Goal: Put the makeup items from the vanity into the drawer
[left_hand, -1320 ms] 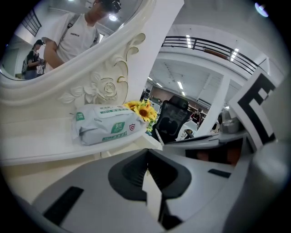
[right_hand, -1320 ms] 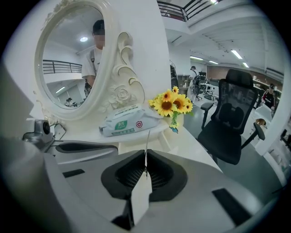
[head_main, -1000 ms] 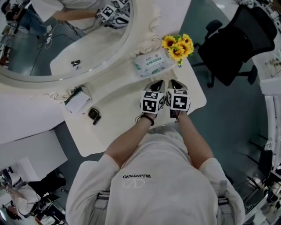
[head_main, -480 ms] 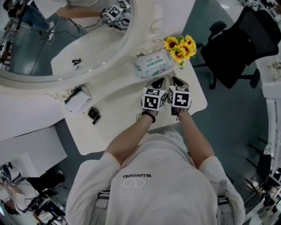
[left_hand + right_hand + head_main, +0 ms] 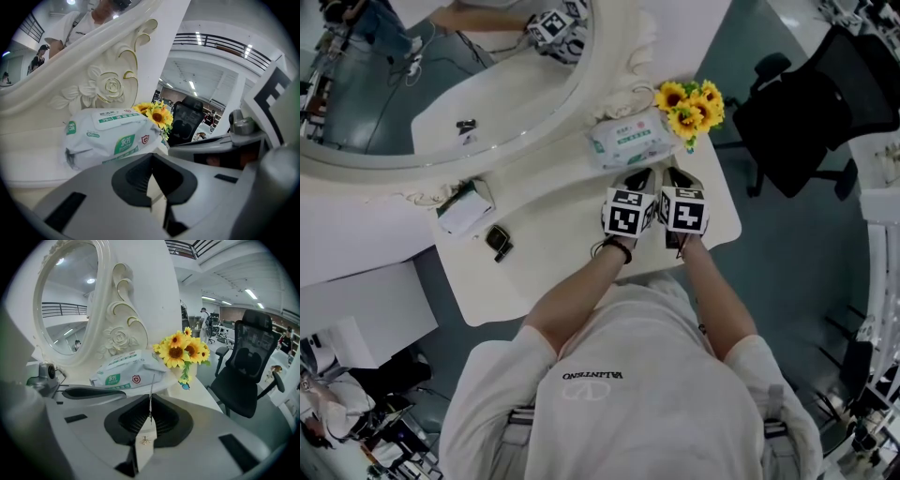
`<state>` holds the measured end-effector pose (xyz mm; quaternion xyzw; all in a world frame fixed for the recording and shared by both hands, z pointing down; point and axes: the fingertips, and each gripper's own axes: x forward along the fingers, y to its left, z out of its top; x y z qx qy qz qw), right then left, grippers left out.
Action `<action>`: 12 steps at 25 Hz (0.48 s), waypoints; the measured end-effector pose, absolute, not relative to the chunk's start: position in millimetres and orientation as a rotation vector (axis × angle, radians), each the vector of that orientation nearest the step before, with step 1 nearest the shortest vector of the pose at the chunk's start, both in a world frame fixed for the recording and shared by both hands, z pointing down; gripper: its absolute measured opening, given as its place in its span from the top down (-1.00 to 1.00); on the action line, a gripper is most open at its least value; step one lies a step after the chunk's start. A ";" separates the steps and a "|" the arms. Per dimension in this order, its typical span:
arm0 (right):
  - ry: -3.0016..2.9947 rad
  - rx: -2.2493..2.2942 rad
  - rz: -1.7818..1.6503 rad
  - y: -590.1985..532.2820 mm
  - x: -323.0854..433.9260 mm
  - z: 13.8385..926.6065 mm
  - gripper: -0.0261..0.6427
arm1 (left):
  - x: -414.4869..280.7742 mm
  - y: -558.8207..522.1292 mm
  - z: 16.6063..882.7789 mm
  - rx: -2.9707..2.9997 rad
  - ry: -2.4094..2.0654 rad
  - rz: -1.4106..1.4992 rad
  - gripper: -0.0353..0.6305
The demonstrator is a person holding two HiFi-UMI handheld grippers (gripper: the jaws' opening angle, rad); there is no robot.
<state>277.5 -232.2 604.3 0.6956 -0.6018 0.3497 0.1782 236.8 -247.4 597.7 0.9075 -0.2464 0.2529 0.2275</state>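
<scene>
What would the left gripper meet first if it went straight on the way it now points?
Most likely the pack of wet wipes: the left gripper points toward its near edge. Depth is unclear, so the tips might touch the vanity top just before the pack.

The small dark item [image 5: 498, 242] on the vanity [image 5: 562, 202] is too small to identify.

Bright, even light is coming from ceiling strips [image 5: 191, 85] high beyond the left gripper [image 5: 150, 157], casting only soft shadows. The white vanity top [image 5: 553, 225] beside it is nearly washing out. Both gripper views are bulging outward and darkening to black corners; each gripper's near body is blurring, and a lamp [image 5: 91, 281] is glinting in the mirror [image 5: 70, 305] up-left of the right gripper [image 5: 151, 404]
</scene>
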 end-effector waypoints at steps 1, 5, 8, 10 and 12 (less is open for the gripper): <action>-1.704 1.966 0.990 -232.4 277.5 604.9 0.83 | 236.9 -247.4 597.6 2.501 -0.681 0.695 0.89; -1.708 1.968 0.989 -234.3 278.8 605.4 0.83 | 237.1 -248.1 598.0 2.507 -0.684 0.693 0.89; -1.716 1.969 0.987 -235.0 279.3 604.8 0.83 | 237.0 -246.4 598.9 2.507 -0.682 0.693 0.89; -1.717 1.961 0.986 -235.5 278.3 605.2 0.83 | 235.8 -246.5 598.9 2.509 -0.686 0.698 0.89; -1.717 1.951 0.982 -235.8 277.1 605.2 0.83 | 235.1 -247.6 598.4 2.507 -0.690 0.698 0.89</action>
